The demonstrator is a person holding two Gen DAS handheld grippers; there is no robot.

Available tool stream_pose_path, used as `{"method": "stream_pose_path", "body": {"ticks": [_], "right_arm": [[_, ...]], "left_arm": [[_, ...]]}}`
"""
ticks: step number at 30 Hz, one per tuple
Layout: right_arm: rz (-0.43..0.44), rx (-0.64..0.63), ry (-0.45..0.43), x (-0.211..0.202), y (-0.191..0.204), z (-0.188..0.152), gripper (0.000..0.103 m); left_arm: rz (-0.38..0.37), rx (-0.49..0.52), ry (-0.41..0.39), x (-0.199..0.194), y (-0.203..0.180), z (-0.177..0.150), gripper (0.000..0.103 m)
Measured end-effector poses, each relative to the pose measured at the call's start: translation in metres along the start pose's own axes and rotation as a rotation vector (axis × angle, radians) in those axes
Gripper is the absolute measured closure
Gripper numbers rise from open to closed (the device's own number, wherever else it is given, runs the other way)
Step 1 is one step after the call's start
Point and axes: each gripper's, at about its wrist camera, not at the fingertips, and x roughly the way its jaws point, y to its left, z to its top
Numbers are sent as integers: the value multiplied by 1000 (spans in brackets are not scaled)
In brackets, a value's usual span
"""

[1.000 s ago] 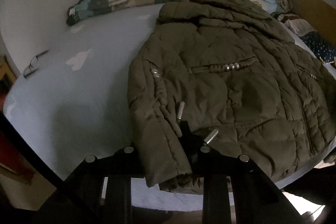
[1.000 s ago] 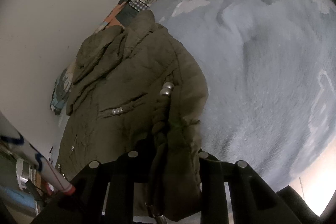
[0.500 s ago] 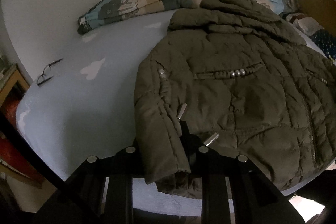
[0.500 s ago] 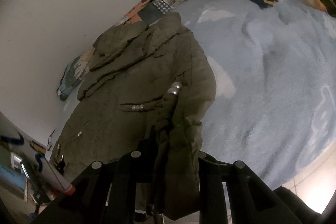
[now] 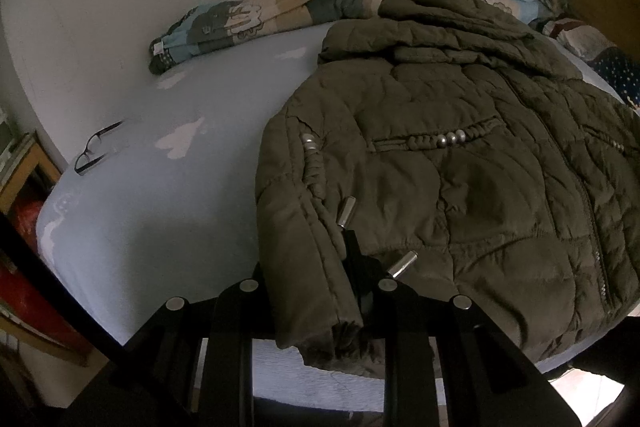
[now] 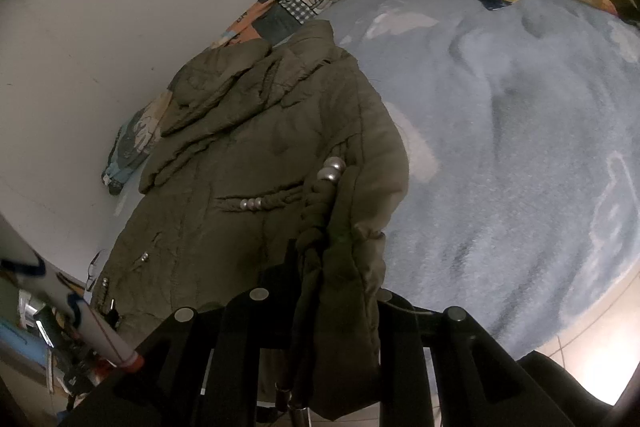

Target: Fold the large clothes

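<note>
Olive-green quilted fabric fills both views: a padded jacket lies spread on a pale blue bed, its hood toward the wall at 12 o'clock. In the left wrist view the left gripper is clamped on a sleeve cuff, which hangs over the bed's near edge at 6 o'clock; a braided cord with metal tips trails down the sleeve. In the right wrist view the right gripper is closed around the other sleeve, lifted and bunched between its fingers, with cord ends dangling at 6 o'clock. A patchwork quilt lies rolled along the wall at 11 o'clock, and a pair of glasses rests on the sheet at 9 o'clock, well apart from the jacket.
</note>
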Motion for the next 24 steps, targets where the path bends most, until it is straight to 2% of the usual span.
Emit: {"method": "stream_pose_path", "body": {"ticks": [17,24], "right_arm": [[7,-5,-39,-11,-3,-3,84],[9,9,-50,-14,-2,-2,84]], "left_arm": [[23,23,-61,-15,-2,2,80],[14,10,-57,-15,0,3,80]]}}
